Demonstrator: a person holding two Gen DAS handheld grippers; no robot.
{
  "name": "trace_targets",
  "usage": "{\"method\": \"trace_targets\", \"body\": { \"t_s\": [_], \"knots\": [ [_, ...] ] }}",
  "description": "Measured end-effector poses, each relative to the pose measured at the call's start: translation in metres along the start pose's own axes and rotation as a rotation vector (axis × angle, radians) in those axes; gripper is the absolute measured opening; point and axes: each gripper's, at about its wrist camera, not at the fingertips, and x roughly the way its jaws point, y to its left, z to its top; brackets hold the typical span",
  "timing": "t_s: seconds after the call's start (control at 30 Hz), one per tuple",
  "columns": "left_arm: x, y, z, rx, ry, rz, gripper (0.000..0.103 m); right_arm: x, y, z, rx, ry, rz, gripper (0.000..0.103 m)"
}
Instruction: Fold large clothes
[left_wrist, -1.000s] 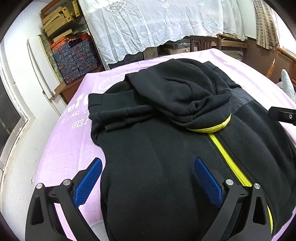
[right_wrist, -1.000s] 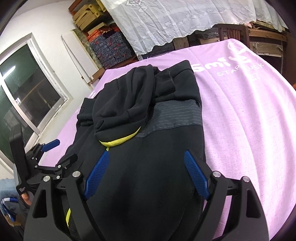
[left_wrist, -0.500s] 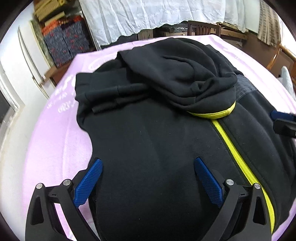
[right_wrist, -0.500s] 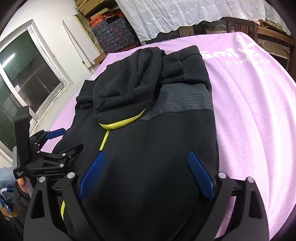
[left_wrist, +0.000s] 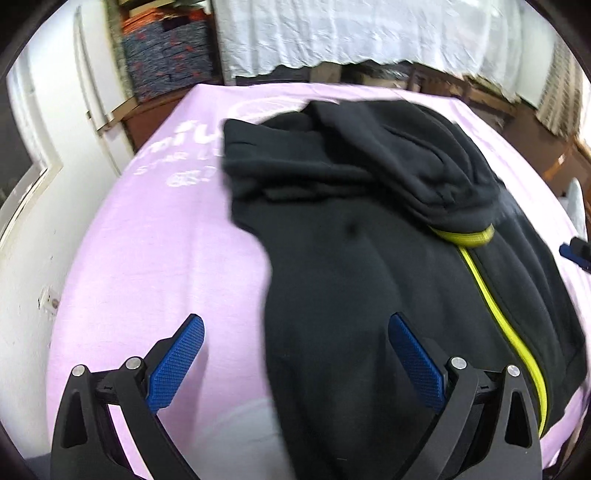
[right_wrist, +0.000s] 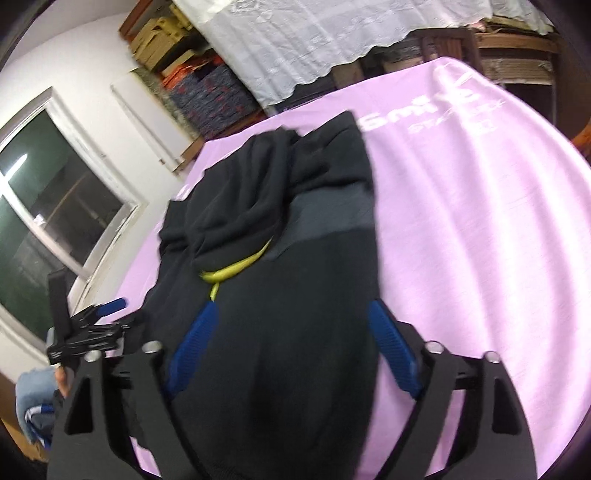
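One black hoodie (left_wrist: 388, 280), thick soft fleece already part-folded, lies on the pink cloth (left_wrist: 159, 258) ahead of both grippers. Left gripper (left_wrist: 295, 365) and right gripper (right_wrist: 295, 350) hover with jaws wide apart, empty. A pinch through one layer only could undo the stack; the yellow zipper (left_wrist: 491, 306) may stiffen the crease.

- Left gripper (left_wrist: 295, 363): matte black frame, two triangular cut-out arms, a pair of silver screw heads on each arm.
- Left fingers (left_wrist: 175, 365): blue pads, fine cross-hatched texture, flat rectangular shape.
- Right gripper (right_wrist: 293, 354): same black frame, silver screw heads, triangular cut-outs.
- Right fingers (right_wrist: 393, 349): blue ribbed pads, rounded ends.
- Right wrist view: left gripper seen side-on, black body with small white lettering, too blurred to read.
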Motion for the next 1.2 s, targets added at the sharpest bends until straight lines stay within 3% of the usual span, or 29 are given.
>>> {"method": "trace_targets", "body": {
  "t_s": [0.1,0.23,0.4,0.53,0.77,0.93,1.0,1.2],
  "knots": [
    [0.001,0.018,0.016,-0.038,-0.01,-0.033,0.1,0.004,-0.007,0.018,0.005,0.014,-0.009,0.062],
    [0.019,0.029,0.034,-0.091,0.023,-0.091,0.098,0.018,-0.014,0.033,-0.004,0.037,-0.037,0.062],
    [0.043,0.033,0.042,-0.108,0.075,-0.108,0.095,0.039,-0.026,0.041,0.018,0.076,-0.022,0.062],
    [0.058,0.032,0.05,-0.105,0.106,-0.139,0.091,0.057,-0.039,0.049,0.072,0.109,0.016,0.062],
    [0.073,0.02,0.068,-0.057,0.092,-0.184,0.089,0.074,-0.051,0.067,0.129,0.13,0.105,0.063],
    [0.074,0.011,0.067,-0.029,0.078,-0.246,0.089,0.077,-0.06,0.07,0.187,0.126,0.199,0.066],
    [0.072,0.009,0.063,-0.03,0.084,-0.299,0.089,0.076,-0.059,0.068,0.185,0.125,0.208,0.066],
    [0.059,0.004,0.043,-0.046,0.099,-0.364,0.089,0.066,-0.047,0.05,0.161,0.154,0.233,0.066]
  ]
}}
